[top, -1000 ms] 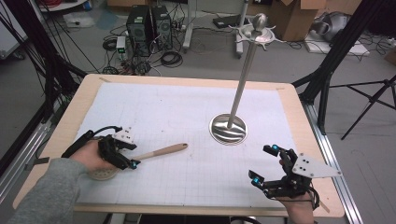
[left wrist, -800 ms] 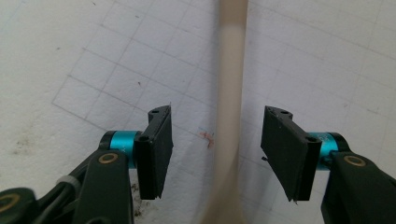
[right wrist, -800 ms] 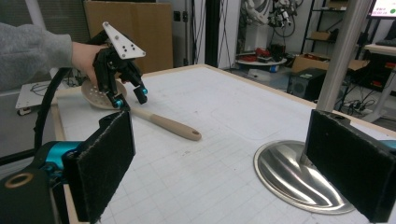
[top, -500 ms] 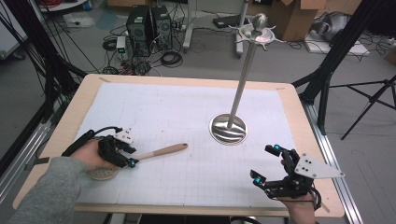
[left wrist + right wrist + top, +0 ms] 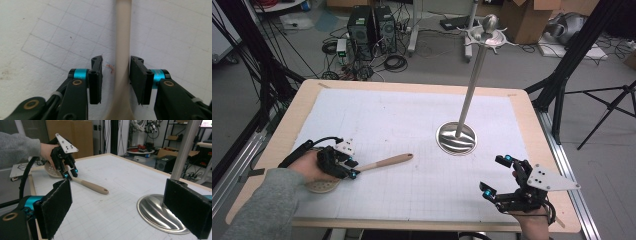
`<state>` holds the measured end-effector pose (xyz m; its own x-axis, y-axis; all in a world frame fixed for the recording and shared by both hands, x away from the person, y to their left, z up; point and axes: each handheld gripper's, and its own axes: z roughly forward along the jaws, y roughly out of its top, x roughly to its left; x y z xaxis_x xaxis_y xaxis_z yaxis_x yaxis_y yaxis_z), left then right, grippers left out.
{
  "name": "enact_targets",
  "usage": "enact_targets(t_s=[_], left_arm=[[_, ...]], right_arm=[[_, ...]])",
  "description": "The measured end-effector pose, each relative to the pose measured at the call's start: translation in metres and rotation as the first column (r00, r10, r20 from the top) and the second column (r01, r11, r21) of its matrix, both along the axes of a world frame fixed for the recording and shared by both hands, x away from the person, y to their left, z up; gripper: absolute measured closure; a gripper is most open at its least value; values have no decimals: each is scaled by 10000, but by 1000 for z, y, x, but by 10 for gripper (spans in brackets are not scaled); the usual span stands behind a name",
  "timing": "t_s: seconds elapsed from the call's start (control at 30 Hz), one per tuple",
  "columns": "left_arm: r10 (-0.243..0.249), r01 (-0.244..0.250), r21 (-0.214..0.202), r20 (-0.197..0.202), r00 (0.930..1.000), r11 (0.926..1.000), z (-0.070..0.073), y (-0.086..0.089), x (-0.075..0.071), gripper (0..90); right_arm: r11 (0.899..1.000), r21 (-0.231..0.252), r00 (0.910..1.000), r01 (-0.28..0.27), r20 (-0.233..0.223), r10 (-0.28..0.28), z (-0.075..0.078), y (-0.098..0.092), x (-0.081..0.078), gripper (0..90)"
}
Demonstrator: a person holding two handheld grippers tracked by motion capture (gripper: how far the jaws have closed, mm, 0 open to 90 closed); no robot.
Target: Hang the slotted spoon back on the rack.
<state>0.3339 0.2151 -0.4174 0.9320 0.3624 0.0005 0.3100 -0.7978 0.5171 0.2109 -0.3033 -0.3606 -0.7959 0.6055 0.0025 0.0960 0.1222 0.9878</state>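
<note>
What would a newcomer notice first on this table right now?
Probably the tall steel stand rising from its round base right of the table's centre. Next, the left tongs near the left edge, which have just been closing around the handle of a wooden slotted spoon; the right tongs gape empty at the near right.

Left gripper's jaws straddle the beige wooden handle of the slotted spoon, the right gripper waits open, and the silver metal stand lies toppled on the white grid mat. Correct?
Not quite: the silver metal stand stands upright on its round base, as the high view shows. The left gripper straddles the spoon's beige wooden handle; the right gripper waits open.
</note>
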Motion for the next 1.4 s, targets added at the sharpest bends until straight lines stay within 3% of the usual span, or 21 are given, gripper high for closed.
enact_targets(t_s=[0.2, 0.4, 0.63, 0.8, 0.87, 1.03, 1.17, 1.3, 1.4], left_arm=[[-211, 211, 11, -26, 9998, 9998, 1, -1, -2, 767], [-70, 70, -261, 1, 10000, 9996, -1, 2, -3, 775], [37, -36, -262, 41, 10000, 9997, 0, 2, -4, 779], [84, -70, -402, 339, 9994, 9992, 1, 1, -8, 780], [163, -132, -647, 476, 9987, 9978, 3, 2, -9, 780], [547, -462, -1204, 677, 9962, 9916, 15, 4, -12, 780], [796, -647, -1895, 720, 9942, 9798, 25, 6, -14, 780], [1087, -928, -1993, 701, 9916, 9755, 31, 8, -12, 779], [1299, -1119, -2257, 665, 9893, 9677, 33, 9, -13, 779]], right_arm=[[10000, 22, 10000, -33, -17, 33, 0, 0, 0, 75], [10000, 61, 9999, -15, -117, 16, 0, 0, -1, 75], [9999, 118, 9999, 52, -161, -50, 0, -2, -1, 74], [9999, 112, 9998, 114, -160, -112, -2, -3, 1, 74], [9998, 146, 9997, 133, -217, -130, -2, -3, 1, 74], [9998, 154, 9998, 109, -163, -106, -2, -3, 1, 74], [9998, 157, 9997, 84, -242, -81, -2, -2, 1, 74], [9999, 142, 9998, 59, -208, -56, -2, -2, 2, 74], [9999, 140, 9997, 34, -223, -31, -2, -1, 1, 74]])
